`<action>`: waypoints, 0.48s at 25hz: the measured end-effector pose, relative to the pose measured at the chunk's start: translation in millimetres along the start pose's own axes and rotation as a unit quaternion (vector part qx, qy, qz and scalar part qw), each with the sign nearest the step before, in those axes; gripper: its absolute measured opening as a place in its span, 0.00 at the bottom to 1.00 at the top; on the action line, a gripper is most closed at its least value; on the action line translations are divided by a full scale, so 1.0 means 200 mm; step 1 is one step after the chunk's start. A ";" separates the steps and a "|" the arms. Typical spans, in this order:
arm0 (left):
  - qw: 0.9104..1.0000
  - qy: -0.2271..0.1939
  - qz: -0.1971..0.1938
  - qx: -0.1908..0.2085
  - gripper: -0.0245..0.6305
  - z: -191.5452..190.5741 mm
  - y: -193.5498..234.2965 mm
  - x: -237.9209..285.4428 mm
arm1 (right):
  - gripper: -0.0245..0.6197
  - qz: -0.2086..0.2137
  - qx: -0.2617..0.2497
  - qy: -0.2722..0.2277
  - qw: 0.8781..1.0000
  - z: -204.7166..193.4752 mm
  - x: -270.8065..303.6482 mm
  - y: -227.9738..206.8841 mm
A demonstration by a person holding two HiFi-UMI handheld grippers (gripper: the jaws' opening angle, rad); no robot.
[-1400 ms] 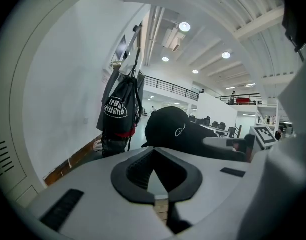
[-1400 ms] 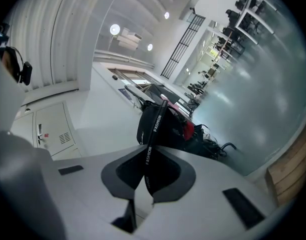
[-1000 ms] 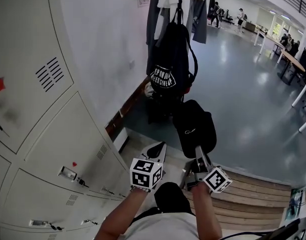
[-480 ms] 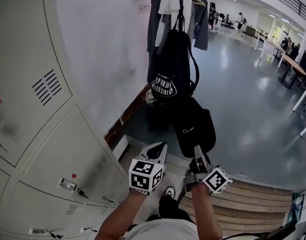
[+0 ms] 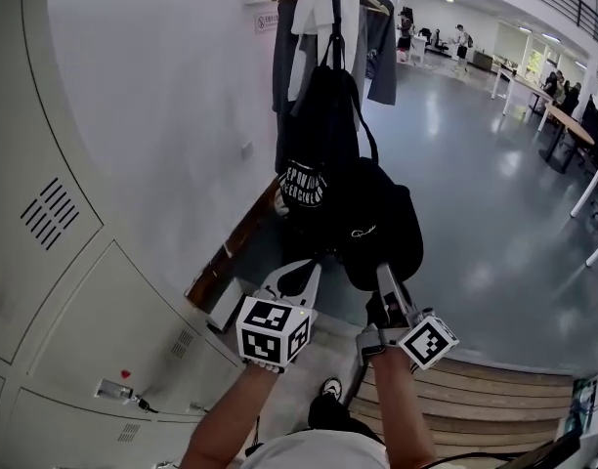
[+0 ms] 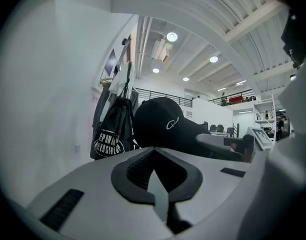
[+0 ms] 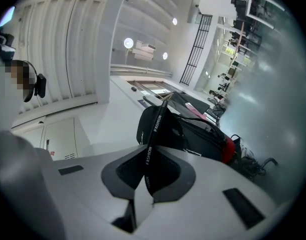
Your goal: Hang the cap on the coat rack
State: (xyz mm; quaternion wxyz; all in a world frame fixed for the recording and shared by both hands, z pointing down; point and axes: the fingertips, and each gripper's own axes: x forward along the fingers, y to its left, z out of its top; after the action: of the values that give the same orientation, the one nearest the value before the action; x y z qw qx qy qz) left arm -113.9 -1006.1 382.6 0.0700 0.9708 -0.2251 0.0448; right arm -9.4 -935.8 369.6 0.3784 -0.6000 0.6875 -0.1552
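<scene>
The right gripper point(image 5: 385, 274), jaws clamped on the strap of the black cap point(image 5: 382, 231), holds it near the coat rack point(image 5: 331, 8), not yet hung, while the left gripper point(image 5: 301, 277) idles, jaws together and empty.

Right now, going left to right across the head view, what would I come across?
Grey lockers → black drawstring bag with white print → black cap → desks at the far right.
</scene>
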 end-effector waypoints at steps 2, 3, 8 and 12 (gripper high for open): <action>1.000 -0.004 0.002 0.010 0.04 0.06 0.02 0.07 | 0.07 0.014 -0.004 -0.004 1.000 0.06 0.08 -0.01; 1.000 -0.006 0.004 0.015 0.04 0.10 0.03 0.11 | 0.07 0.020 -0.007 -0.007 1.000 0.09 0.13 -0.01; 0.999 -0.024 0.015 0.034 0.04 0.27 0.10 0.28 | 0.07 0.053 -0.009 -0.016 0.998 0.21 0.36 -0.02; 0.998 -0.039 0.026 0.043 0.04 0.39 0.18 0.42 | 0.07 0.084 -0.012 -0.021 0.996 0.31 0.55 -0.02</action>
State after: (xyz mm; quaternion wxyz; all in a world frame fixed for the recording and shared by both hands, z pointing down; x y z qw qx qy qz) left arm -50.9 -1085.9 320.1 0.0180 0.9678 -0.2505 0.0180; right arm 38.1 -1025.3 295.5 0.3974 -0.5481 0.7289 -0.1022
